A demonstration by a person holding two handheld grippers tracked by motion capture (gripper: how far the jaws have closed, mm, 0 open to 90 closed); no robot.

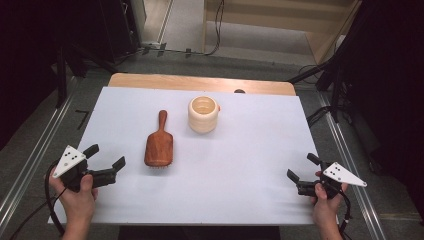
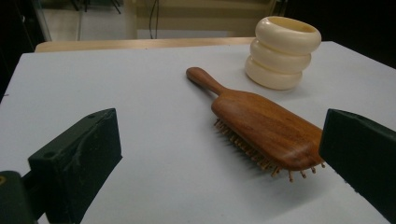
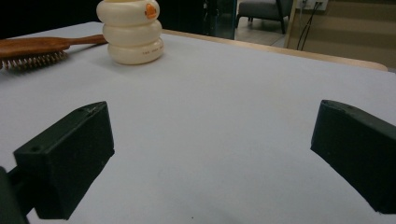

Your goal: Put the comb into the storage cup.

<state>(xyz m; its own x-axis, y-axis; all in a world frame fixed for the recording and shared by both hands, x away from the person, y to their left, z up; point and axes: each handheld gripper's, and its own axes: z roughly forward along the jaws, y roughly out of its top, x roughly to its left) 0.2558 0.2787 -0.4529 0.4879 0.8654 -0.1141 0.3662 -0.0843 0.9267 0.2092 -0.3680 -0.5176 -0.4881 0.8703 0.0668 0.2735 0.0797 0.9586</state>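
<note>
Left tongs (image 1: 105,156) sit open near the table's (image 1: 240,165) near-left corner, hairbrush (image 1: 159,145) just beside them, handle pointing at the far edge. Right tongs (image 1: 303,167) open too, well apart.

The right gripper (image 3: 212,158) hangs with its black jaws spread wide over the bare white surface (image 3: 224,107), while far off at upper left a cream ribbed cup (image 3: 131,32) stands just beside a wooden hairbrush (image 3: 35,50) lying bristles down.
</note>
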